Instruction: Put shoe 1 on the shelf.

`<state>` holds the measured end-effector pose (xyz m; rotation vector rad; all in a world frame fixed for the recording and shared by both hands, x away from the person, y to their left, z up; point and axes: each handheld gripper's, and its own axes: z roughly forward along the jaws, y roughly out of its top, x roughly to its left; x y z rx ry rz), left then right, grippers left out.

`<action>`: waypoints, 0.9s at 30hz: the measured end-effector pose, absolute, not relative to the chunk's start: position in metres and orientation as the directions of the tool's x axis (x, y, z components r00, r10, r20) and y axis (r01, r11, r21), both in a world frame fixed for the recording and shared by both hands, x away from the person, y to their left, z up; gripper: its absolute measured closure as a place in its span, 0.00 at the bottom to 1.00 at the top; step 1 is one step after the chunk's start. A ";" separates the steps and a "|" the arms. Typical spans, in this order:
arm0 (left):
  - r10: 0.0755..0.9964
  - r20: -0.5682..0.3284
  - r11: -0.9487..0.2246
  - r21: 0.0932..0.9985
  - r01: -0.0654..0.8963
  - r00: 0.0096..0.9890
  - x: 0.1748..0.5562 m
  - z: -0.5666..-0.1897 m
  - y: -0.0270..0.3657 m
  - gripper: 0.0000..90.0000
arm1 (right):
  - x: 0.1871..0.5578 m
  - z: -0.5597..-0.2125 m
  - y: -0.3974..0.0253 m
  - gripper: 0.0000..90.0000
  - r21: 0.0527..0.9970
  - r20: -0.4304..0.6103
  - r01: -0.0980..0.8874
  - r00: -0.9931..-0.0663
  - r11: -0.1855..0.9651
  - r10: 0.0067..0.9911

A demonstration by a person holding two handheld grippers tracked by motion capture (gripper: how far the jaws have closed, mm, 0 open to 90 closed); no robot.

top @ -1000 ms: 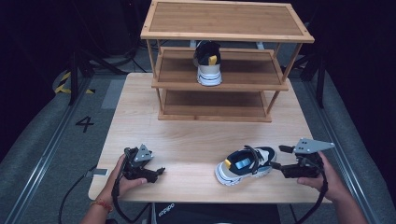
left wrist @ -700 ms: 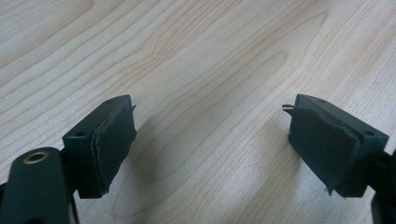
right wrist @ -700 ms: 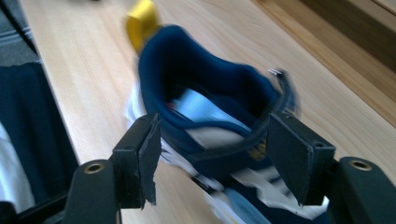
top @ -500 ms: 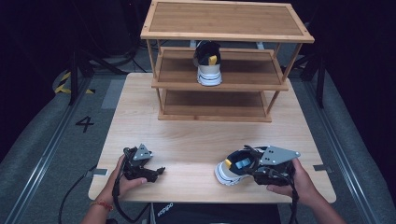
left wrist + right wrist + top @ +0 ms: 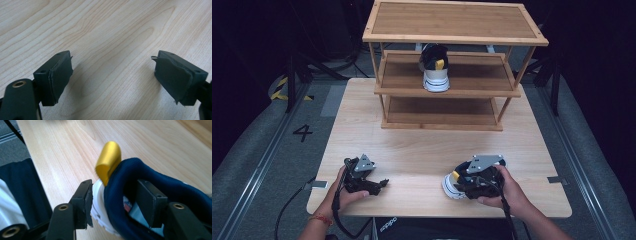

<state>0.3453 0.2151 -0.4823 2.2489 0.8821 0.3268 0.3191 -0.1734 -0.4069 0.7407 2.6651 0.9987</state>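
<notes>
A "4" marks the floor left of the table

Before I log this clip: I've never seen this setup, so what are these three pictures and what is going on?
A person holds a two-jaw tool in each hand at a wooden table. One camera looks down from above; one rides on each tool.

The left gripper rests open over bare wood. The right gripper straddles the heel collar of a navy sneaker with a yellow pull tab: one jaw inside, one outside, not visibly clamped. A matching sneaker stands on the wooden shoe rack, on its middle shelf.
</notes>
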 end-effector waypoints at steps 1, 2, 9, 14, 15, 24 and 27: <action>0.676 -0.020 -0.529 0.683 0.504 0.737 0.345 -0.483 0.215 0.17 | 0.321 -0.408 -0.172 0.59 0.660 -0.002 0.388 -0.855 0.643 0.519; 0.670 -0.010 -0.538 0.682 0.495 0.742 0.346 -0.482 0.215 0.17 | 0.325 -0.409 -0.169 0.62 0.662 0.007 0.385 -0.861 0.643 0.509; 0.669 -0.014 -0.535 0.685 0.494 0.743 0.346 -0.483 0.215 0.17 | 0.328 -0.409 -0.164 0.79 0.677 0.045 0.336 -0.907 0.655 0.418; 0.669 -0.016 -0.534 0.684 0.496 0.743 0.346 -0.483 0.214 0.17 | 0.316 -0.404 -0.174 0.77 0.646 0.023 0.281 -0.936 0.710 0.350; 0.669 -0.016 -0.535 0.683 0.496 0.743 0.346 -0.482 0.214 0.17 | 0.312 -0.402 -0.176 0.75 0.630 0.011 0.272 -0.940 0.728 0.342; 0.666 -0.012 -0.542 0.680 0.495 0.746 0.346 -0.482 0.213 0.16 | 0.307 -0.389 -0.194 0.64 0.562 -0.020 0.299 -0.927 0.771 0.374; 0.664 -0.011 -0.542 0.681 0.492 0.748 0.347 -0.482 0.213 0.16 | 0.309 -0.386 -0.197 0.63 0.536 -0.015 0.313 -0.925 0.784 0.380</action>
